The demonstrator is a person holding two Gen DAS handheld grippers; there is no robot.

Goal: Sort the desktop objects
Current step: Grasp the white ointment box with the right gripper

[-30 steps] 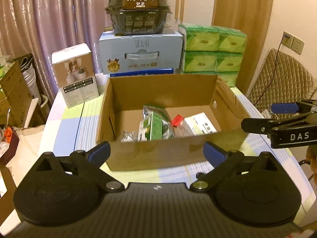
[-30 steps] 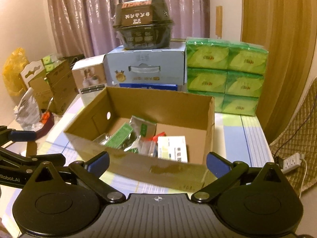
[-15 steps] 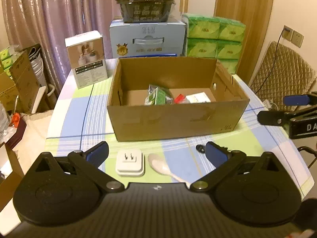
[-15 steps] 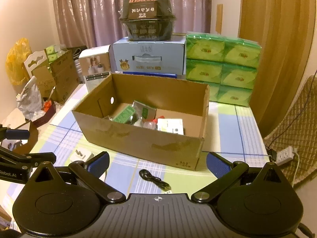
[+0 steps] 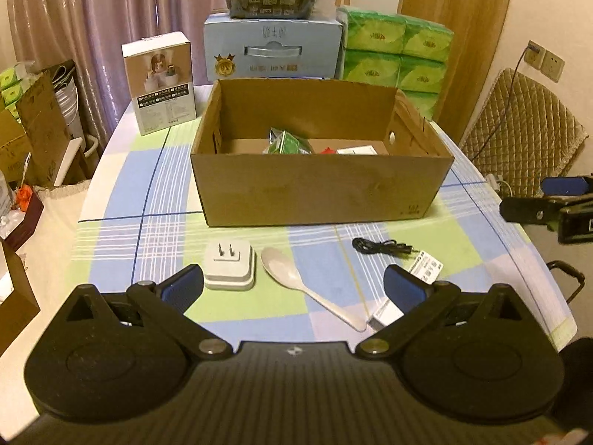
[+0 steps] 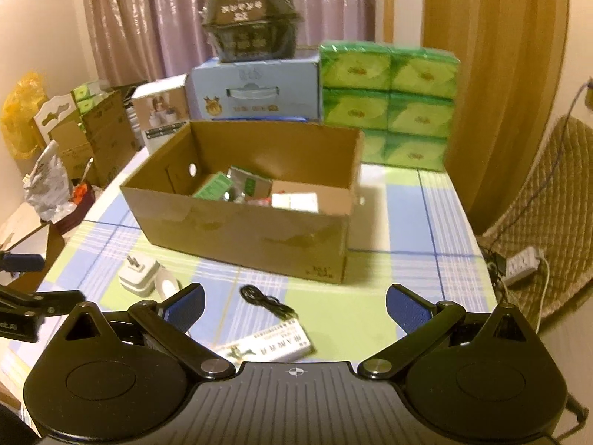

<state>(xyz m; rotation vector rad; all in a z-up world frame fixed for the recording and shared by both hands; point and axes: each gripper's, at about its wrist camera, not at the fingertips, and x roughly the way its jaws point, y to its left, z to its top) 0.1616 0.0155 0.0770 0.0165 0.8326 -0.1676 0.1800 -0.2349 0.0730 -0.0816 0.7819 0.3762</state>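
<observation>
Cardboard box [image 5: 318, 193] sits on the checked tablecloth [image 5: 111, 200] before curtains [image 5: 92, 18]; both tongs gape wide, empty.

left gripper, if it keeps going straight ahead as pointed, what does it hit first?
Probably the near wall of the cardboard box. The left gripper is open, above the plug adapter and spoon, which likely pass underneath. Depth is uncertain.
</observation>
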